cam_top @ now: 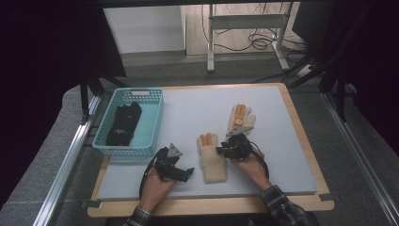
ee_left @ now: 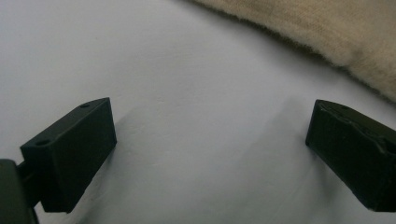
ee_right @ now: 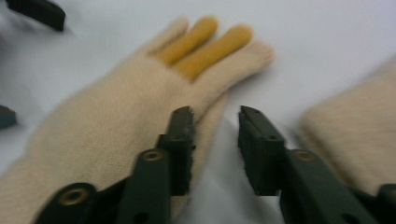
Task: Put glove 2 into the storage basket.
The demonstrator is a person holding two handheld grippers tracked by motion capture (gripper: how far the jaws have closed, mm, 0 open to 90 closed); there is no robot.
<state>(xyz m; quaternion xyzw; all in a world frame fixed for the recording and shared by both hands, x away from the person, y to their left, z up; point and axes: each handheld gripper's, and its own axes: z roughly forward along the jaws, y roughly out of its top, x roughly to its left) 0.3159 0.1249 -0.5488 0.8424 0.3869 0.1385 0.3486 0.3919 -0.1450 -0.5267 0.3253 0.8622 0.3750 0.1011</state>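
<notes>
Two cream knit gloves with orange fingers lie flat on the grey mat (cam_top: 282, 155). The near glove (cam_top: 211, 160) (ee_right: 121, 116) lies at the centre, the far glove (cam_top: 241, 117) to its right and farther back. My right gripper (cam_top: 221, 150) (ee_right: 215, 119) is open at the near glove's thumb side, with one jaw over the knit and the other over the mat. Just left of that glove's cuff (ee_left: 327, 32), my left gripper (cam_top: 188, 172) (ee_left: 210, 123) rests low on the mat, jaws wide apart and holding nothing.
A teal plastic basket (cam_top: 153, 120) stands at the mat's left rear with black gloves (cam_top: 123, 123) inside. The far glove's cuff (ee_right: 345, 135) lies close on the right of my right gripper. The wooden table edge (cam_top: 211, 205) runs along the front.
</notes>
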